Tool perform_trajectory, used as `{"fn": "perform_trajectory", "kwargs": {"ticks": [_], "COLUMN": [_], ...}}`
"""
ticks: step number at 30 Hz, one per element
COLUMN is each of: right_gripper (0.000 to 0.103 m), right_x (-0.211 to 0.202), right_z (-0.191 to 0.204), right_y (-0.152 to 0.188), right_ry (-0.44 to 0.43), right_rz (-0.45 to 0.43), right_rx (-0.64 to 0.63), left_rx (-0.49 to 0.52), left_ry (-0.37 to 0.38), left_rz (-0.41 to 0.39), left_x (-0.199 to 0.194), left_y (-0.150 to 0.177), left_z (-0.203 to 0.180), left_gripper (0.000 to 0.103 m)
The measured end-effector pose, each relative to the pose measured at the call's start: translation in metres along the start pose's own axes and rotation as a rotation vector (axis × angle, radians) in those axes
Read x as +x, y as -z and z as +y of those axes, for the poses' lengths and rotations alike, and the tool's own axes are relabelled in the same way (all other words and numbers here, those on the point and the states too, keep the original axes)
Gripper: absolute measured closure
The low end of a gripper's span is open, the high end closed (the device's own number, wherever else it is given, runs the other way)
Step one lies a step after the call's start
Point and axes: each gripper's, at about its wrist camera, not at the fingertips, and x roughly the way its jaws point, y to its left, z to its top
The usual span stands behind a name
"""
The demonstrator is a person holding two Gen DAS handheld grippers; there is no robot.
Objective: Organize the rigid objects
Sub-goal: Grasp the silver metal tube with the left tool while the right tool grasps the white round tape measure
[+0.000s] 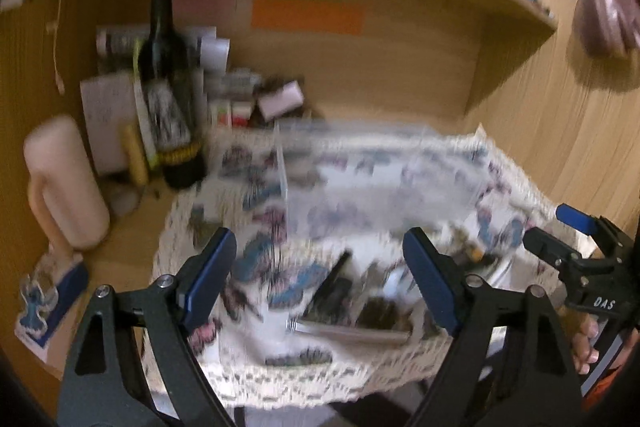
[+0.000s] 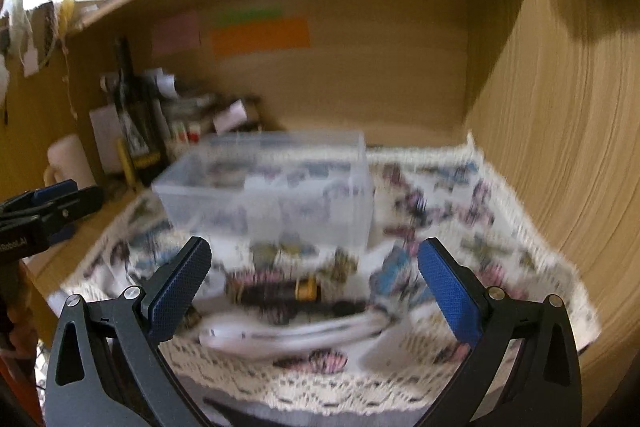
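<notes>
both pictures are blurred, so small details are hard to read. the left gripper (image 1: 320,281) hangs over the near part of the bench (image 1: 120,259) with its jaws wide open and nothing between them. the right gripper (image 2: 314,289) also has its jaws wide open and holds nothing.

a butterfly-print cloth (image 2: 500,227) with a lace edge covers the right part of the bench. on it, toward the far side, stands a clear plastic box (image 2: 272,187) with inner dividers. on the near side of the cloth lies a heap of small objects (image 2: 288,295): a dark long piece, a white curved piece and something with a yellow end; i cannot tell what they are. the heap is just near of the box, between the right jaws in that view.

on the far left stands a dark bottle (image 1: 168,87), upright, with papers behind it. a pale mug (image 1: 64,183) stands left of it.
</notes>
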Motion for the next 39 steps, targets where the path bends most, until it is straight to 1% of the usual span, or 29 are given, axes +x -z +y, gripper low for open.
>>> {"fn": "perform_trajectory", "kwargs": {"ticks": [5,8,10,12,14,17,18,20,21,24,26,28,32,34,37,39], "right_gripper": [0.000,0.000,0.000,0.000,0.000,0.000,0.000,0.000,0.000,0.000,0.000,0.000,0.000,0.000,0.000,0.000], "right_x": [0.019,0.029,0.033,0.037,0.039,0.044,0.045,0.046,0.046,0.045,0.044,0.045,0.047,0.047,0.045,0.046], "right_z": [-0.002,0.004,0.009,0.014,0.019,0.024,0.025,0.029,0.029,0.028,0.024,0.016,-0.008,-0.016,-0.025,-0.027], "right_y": [0.022,0.028,0.031,0.036,0.039,0.044,0.045,0.046,0.047,0.048,0.049,0.050,0.051,0.051,0.048,0.046], "right_ry": [-0.032,-0.045,-0.050,-0.062,-0.070,-0.078,-0.069,-0.055,-0.053,-0.056,-0.047,-0.039,-0.048,-0.038,-0.003,-0.007], "right_rz": [0.090,0.122,0.136,0.154,0.172,0.193,0.192,0.181,0.178,0.170,0.167,0.173,0.199,0.204,0.206,0.214], "right_rx": [0.027,0.019,0.004,-0.012,-0.026,-0.042,-0.049,-0.070,-0.074,-0.084,-0.084,-0.067,0.023,0.047,0.069,0.092], "left_rx": [-0.034,-0.049,-0.065,-0.068,-0.058,-0.053,-0.048,-0.039,-0.037,-0.041,-0.039,-0.036,-0.011,0.011,0.039,0.040], "left_ry": [0.025,0.027,0.043,0.040,0.029,0.017,0.013,0.002,0.007,0.019,0.021,0.019,0.005,-0.004,-0.019,-0.020], "left_rz": [0.145,0.216,0.259,0.283,0.268,0.252,0.246,0.234,0.231,0.228,0.233,0.238,0.239,0.239,0.240,0.246], "left_x": [0.029,0.047,0.057,0.063,0.063,0.064,0.064,0.065,0.064,0.060,0.057,0.054,0.049,0.047,0.046,0.049], "left_y": [0.031,0.045,0.054,0.060,0.064,0.064,0.065,0.065,0.064,0.064,0.065,0.065,0.067,0.069,0.069,0.068], "left_z": [0.001,-0.006,-0.011,-0.016,-0.020,-0.023,-0.024,-0.023,-0.022,-0.014,-0.007,0.000,0.005,0.005,0.005,0.006], "left_gripper": [0.017,0.017,0.016,0.016,0.010,0.010,0.011,0.020,0.022,0.039,0.056,0.063,0.069,0.072,0.073,0.073]}}
